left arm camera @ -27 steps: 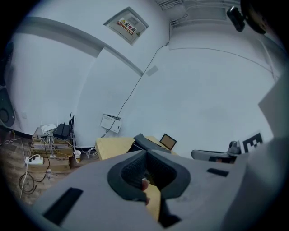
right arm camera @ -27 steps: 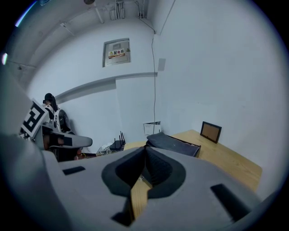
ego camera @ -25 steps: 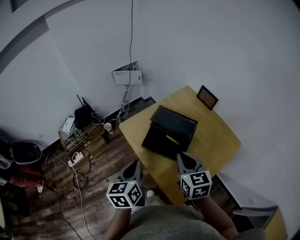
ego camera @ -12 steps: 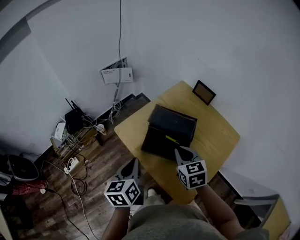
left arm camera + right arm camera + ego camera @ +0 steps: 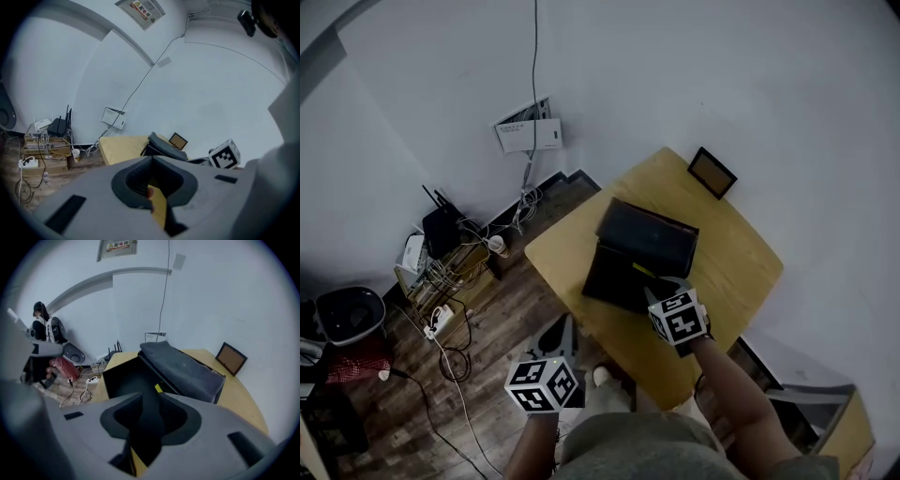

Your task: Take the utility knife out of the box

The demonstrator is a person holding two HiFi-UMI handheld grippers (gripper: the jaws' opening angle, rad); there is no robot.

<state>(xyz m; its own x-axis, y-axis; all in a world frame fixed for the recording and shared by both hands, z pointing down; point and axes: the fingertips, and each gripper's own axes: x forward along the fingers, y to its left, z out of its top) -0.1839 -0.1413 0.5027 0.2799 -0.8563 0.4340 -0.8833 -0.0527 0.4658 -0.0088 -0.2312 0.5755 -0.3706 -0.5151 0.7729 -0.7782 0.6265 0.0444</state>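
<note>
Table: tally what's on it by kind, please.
box: 1
knife: 1 (only a yellow sliver shows inside the box)
frame: 1
Total: 3

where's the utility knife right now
In the head view the utility knife, showing as a yellow sliver, lies inside the open black box near the middle of the wooden table, right beside the opened lid.

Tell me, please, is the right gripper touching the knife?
Cannot tell. In the right gripper view the knife shows yellow just past the fingers, without a plain gap or contact; the head view is too small.
</note>
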